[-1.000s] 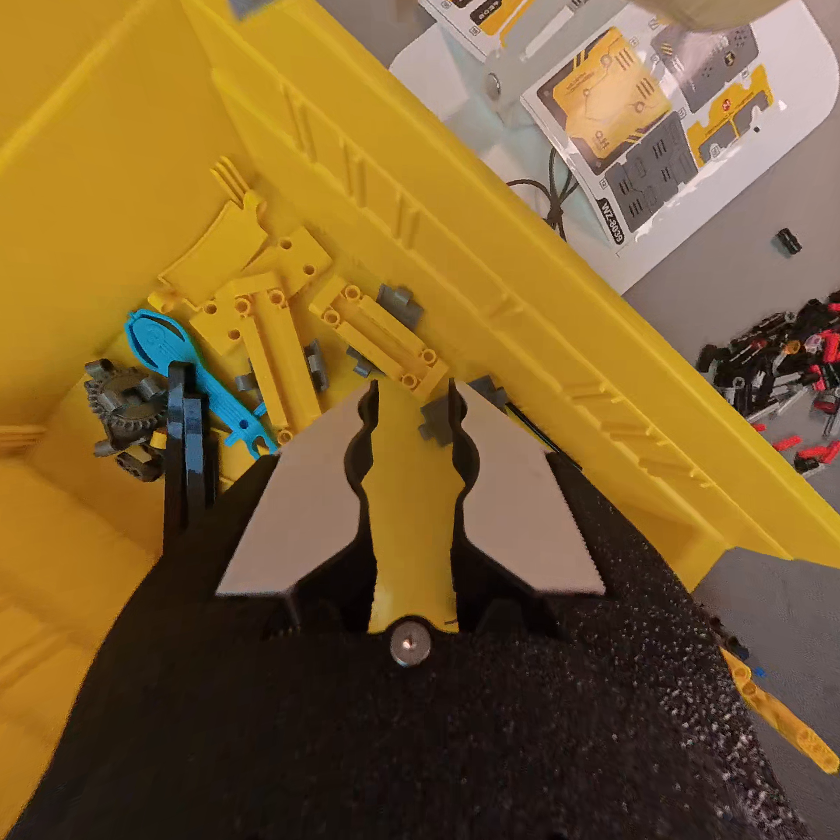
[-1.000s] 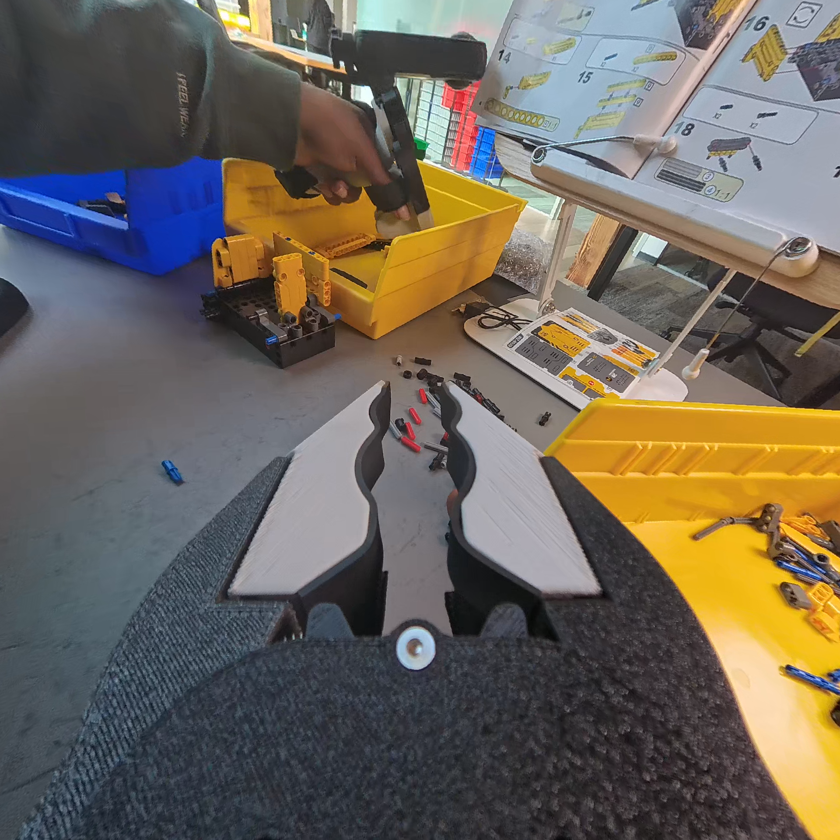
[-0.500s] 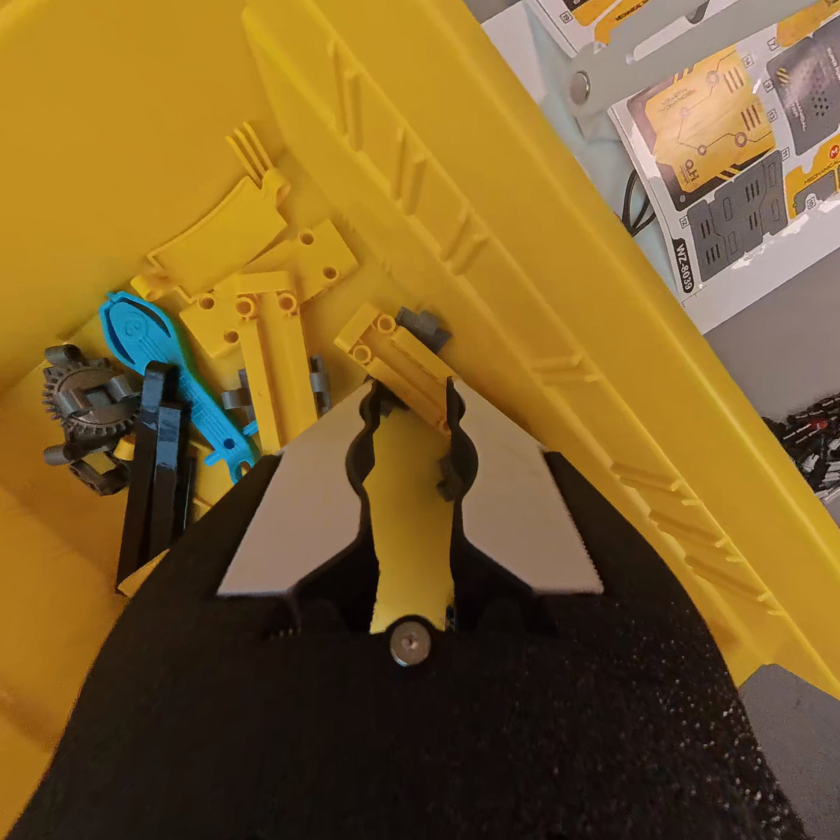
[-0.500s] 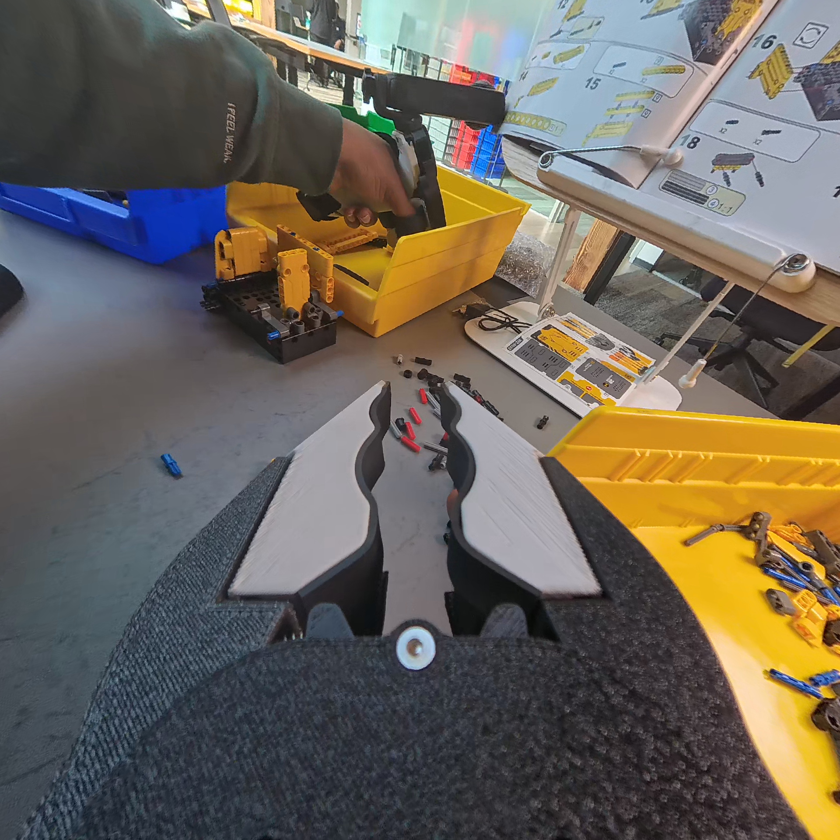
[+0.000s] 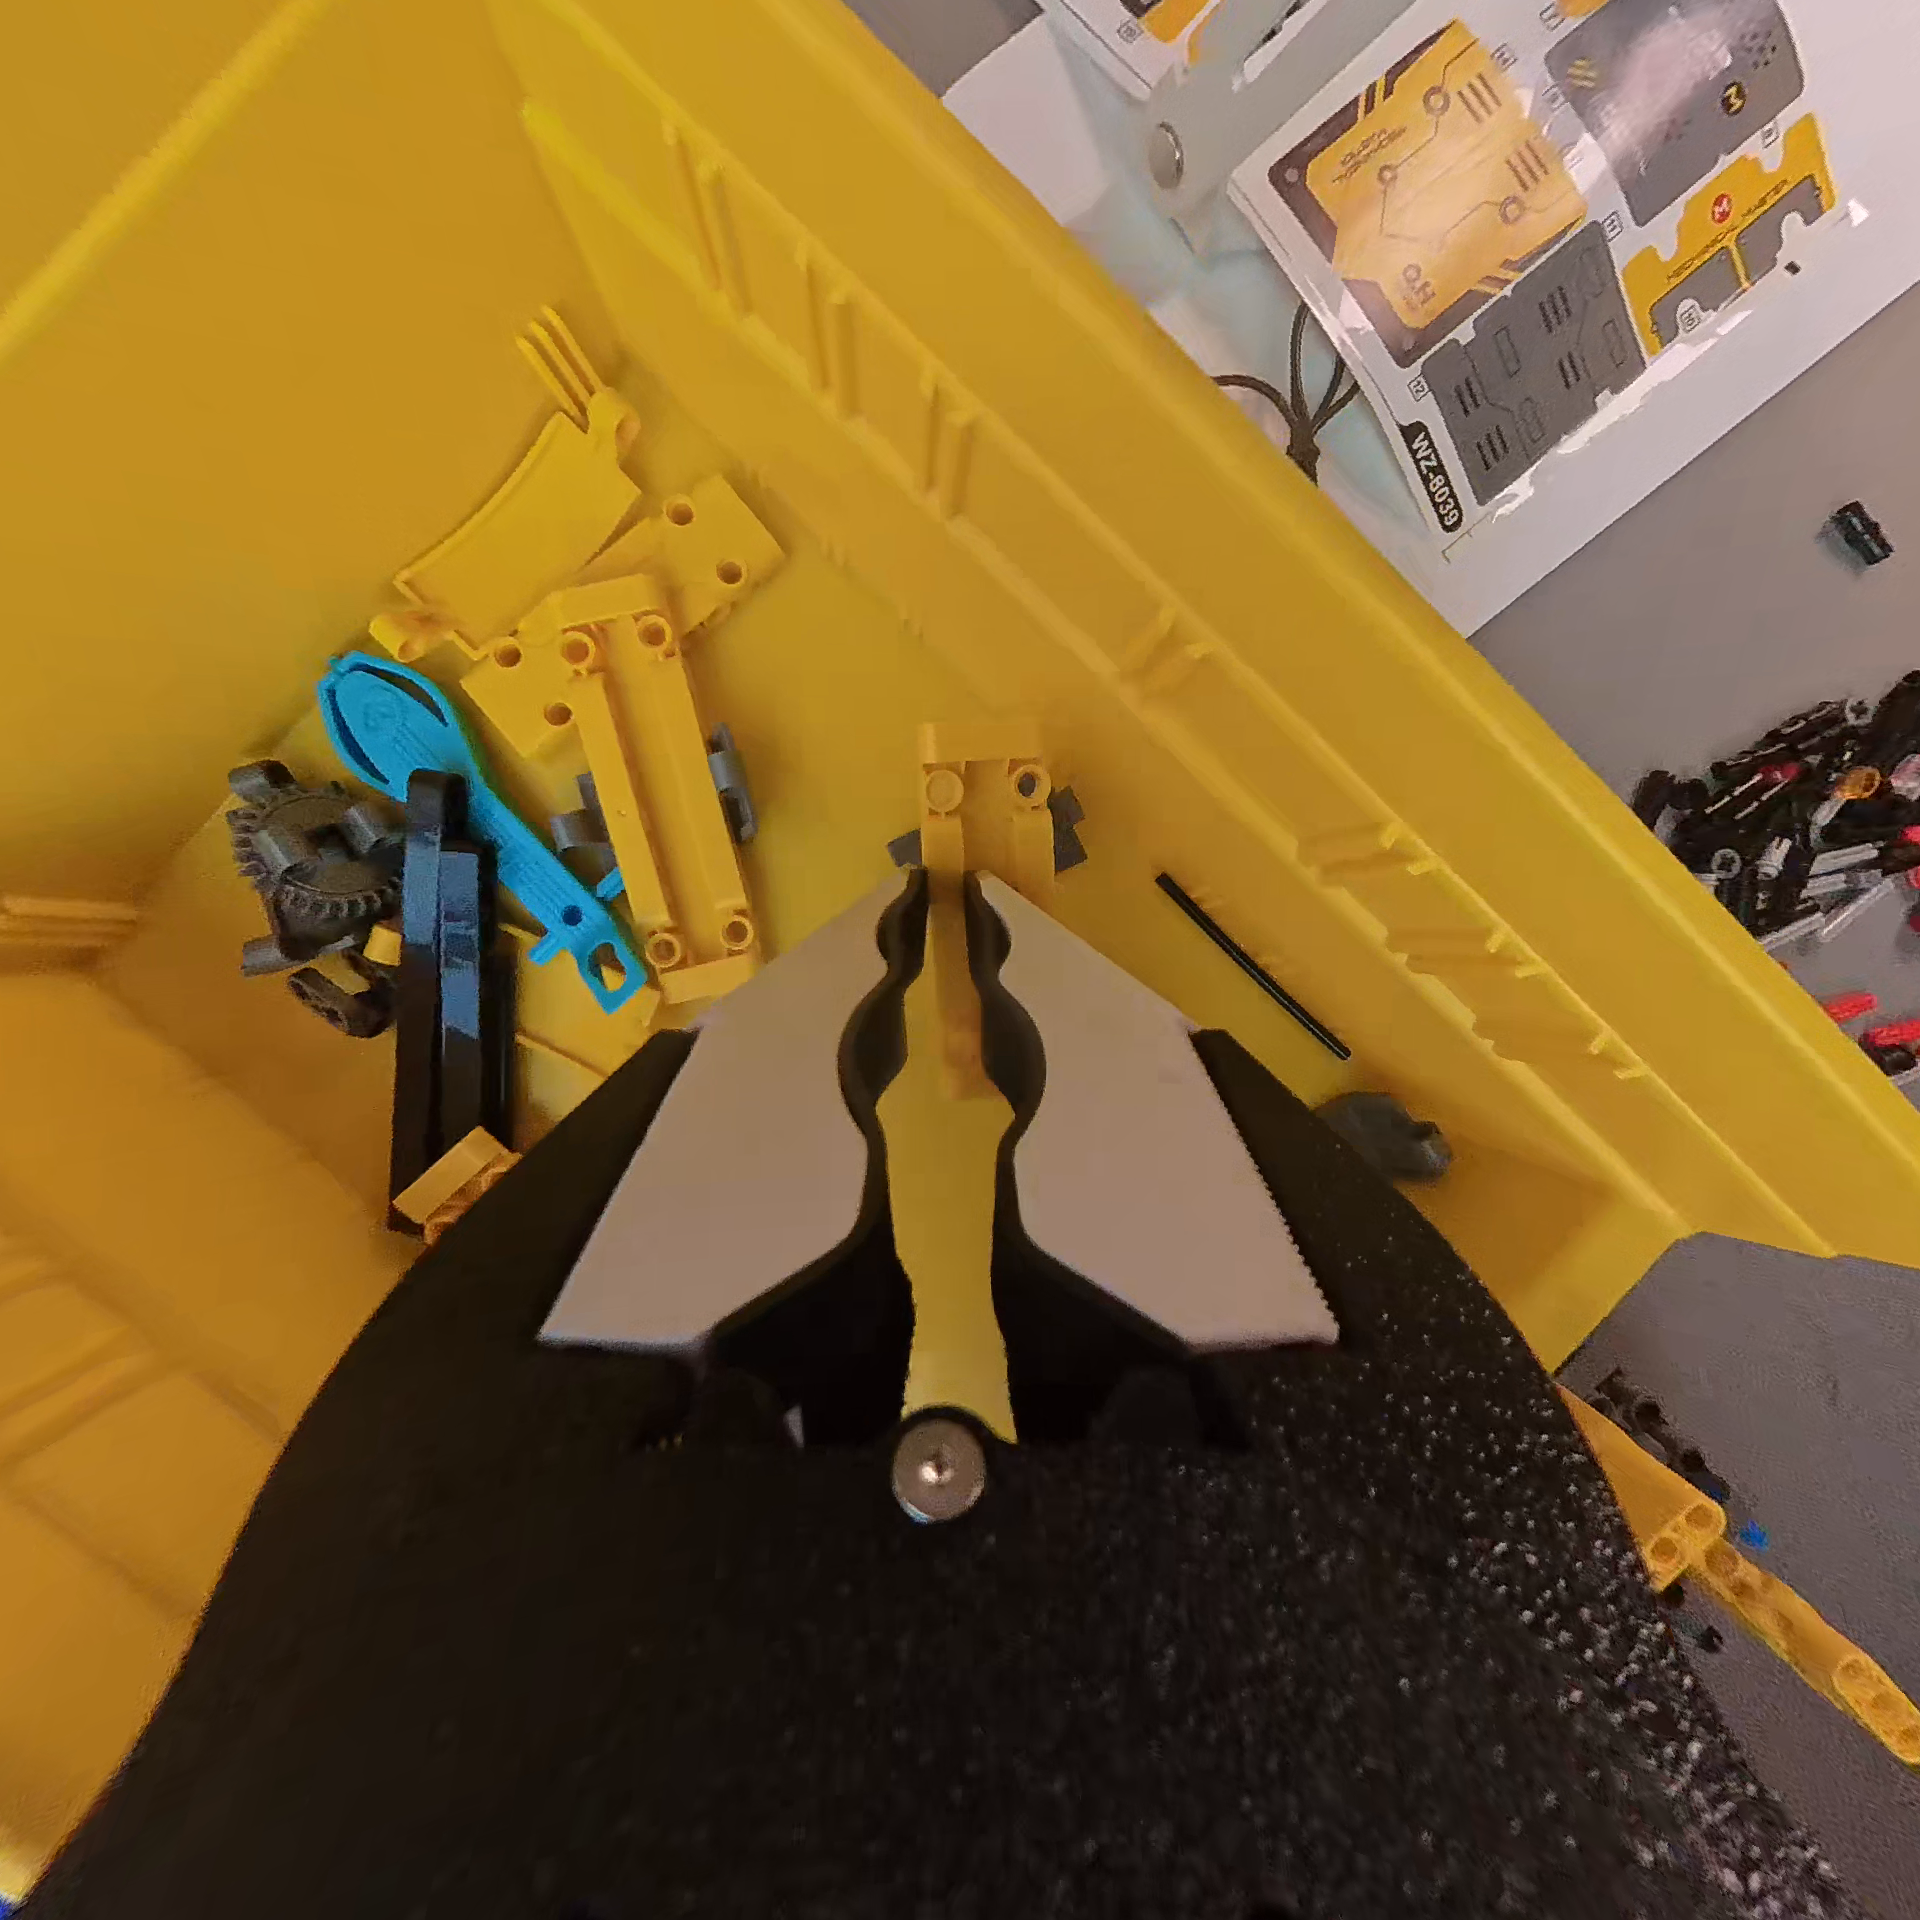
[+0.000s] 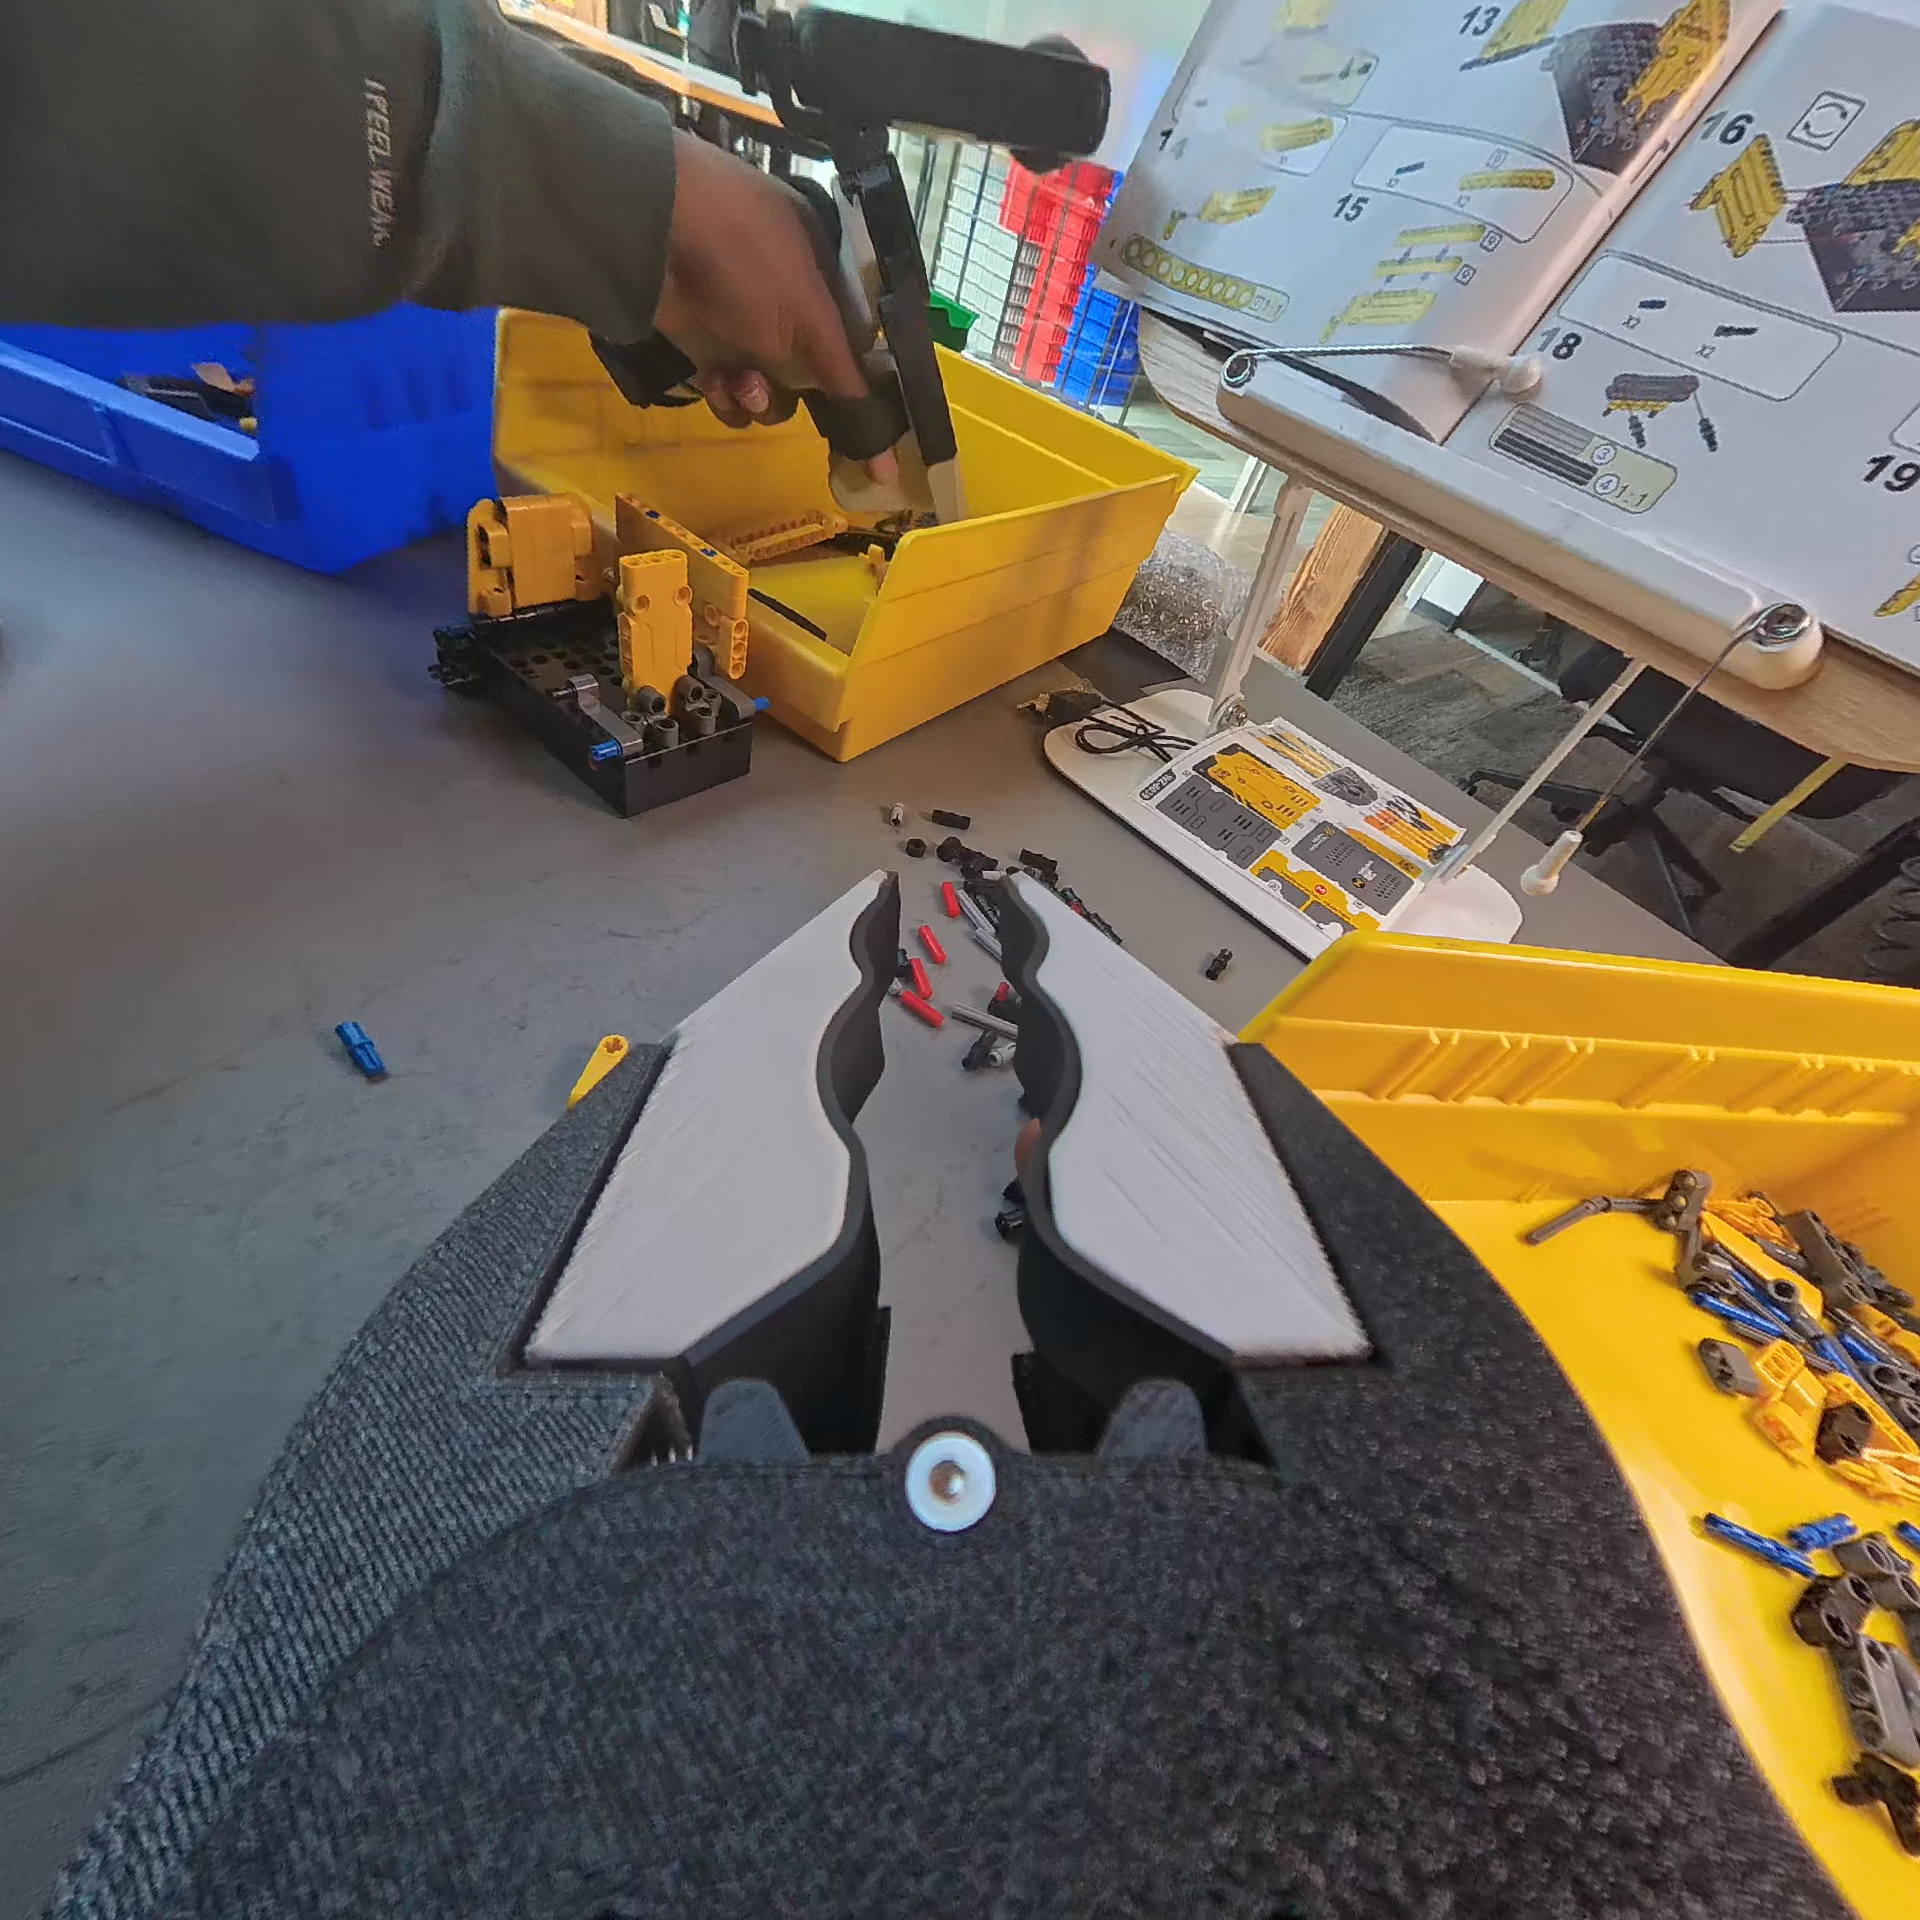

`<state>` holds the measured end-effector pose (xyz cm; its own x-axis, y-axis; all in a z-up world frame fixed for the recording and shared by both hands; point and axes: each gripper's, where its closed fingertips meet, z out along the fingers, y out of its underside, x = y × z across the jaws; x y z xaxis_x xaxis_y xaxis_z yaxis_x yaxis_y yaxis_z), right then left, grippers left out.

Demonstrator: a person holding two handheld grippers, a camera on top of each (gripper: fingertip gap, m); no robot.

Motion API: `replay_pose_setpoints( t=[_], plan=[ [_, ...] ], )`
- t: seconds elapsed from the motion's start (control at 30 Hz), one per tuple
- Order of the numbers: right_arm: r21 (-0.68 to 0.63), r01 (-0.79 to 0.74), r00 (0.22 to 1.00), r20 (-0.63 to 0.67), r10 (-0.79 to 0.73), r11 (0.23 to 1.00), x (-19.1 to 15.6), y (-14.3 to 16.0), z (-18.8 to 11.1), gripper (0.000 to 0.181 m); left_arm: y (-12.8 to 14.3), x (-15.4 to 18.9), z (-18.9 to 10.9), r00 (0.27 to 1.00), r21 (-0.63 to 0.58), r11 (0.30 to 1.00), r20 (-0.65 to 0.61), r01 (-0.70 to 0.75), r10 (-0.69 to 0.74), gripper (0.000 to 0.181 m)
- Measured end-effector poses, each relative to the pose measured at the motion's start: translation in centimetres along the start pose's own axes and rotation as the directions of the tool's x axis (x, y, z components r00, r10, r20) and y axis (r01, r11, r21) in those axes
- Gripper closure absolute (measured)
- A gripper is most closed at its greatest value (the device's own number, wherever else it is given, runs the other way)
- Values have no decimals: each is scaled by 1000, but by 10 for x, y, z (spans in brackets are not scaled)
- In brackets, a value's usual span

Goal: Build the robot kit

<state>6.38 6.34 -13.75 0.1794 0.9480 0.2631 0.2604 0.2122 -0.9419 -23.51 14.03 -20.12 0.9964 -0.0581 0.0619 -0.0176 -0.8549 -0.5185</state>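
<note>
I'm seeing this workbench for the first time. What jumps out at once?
The left tool is shut on a yellow brick piece inside a yellow bin, beside a blue lever tool. The right tool hangs open over scattered red and black pins, with a half-built black and yellow model farther off.

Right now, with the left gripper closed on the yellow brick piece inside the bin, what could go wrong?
1. The left gripper pinches only one edge of the long yellow plastic beam, so it may twist or slip out.
2. Small grey connector pieces sit against that beam and might get dragged along.
3. The yellow plastic bin's ribbed wall stands close beside; the beam could catch there.
</note>
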Motion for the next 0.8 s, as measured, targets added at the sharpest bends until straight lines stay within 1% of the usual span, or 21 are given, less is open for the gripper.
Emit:
replay_pose_setpoints(
  t=[0.07,0.13,0.23,0.27,0.33,0.4,0.43,0.5,0.57,0.6,0.67,0.73,0.8],
  plan=[
    [9,6,1000,-4,-6,1000,0,-2,-1,163,-9,1,-24,1000,70,998,-24,-2,4,176],
    [31,12,1000,-6,-12,999,0,-6,-2,163,-20,8,-56,998,172,985,-67,-1,13,176],
    [72,13,1000,-2,-13,997,-2,-14,-5,163,-32,38,-111,977,375,927,-197,5,74,176],
    [89,11,1000,4,-11,996,-4,-17,-5,162,-34,55,-130,957,444,895,-273,39,94,176],
    [125,-2,1000,17,0,992,-8,-24,-6,161,-31,88,-167,892,544,822,-439,168,108,176],
    [169,-27,999,41,20,985,-16,-34,-7,160,-21,119,-196,811,603,741,-568,296,139,176],
    [197,-45,998,58,34,979,-21,-42,-7,159,-14,134,-205,770,612,706,-620,356,150,176],
    [245,-69,995,89,48,967,-34,-60,-5,157,0,159,-213,692,604,646,-704,467,159,176],
    [276,-66,995,91,42,959,-47,-78,0,154,13,182,-214,616,573,595,-771,563,159,176],
    [290,-63,995,93,37,955,-54,-87,3,152,18,191,-212,589,558,570,-793,603,154,176],
    [299,-47,996,89,21,953,-68,-102,13,146,25,207,-207,538,525,529,-830,667,145,176],
    [286,-4,999,43,-9,958,-75,-111,25,143,27,219,-202,498,494,504,-856,708,140,176],
    [268,38,999,-19,-35,963,-73,-116,35,146,29,225,-199,489,491,488,-860,721,143,176]
  ],
)
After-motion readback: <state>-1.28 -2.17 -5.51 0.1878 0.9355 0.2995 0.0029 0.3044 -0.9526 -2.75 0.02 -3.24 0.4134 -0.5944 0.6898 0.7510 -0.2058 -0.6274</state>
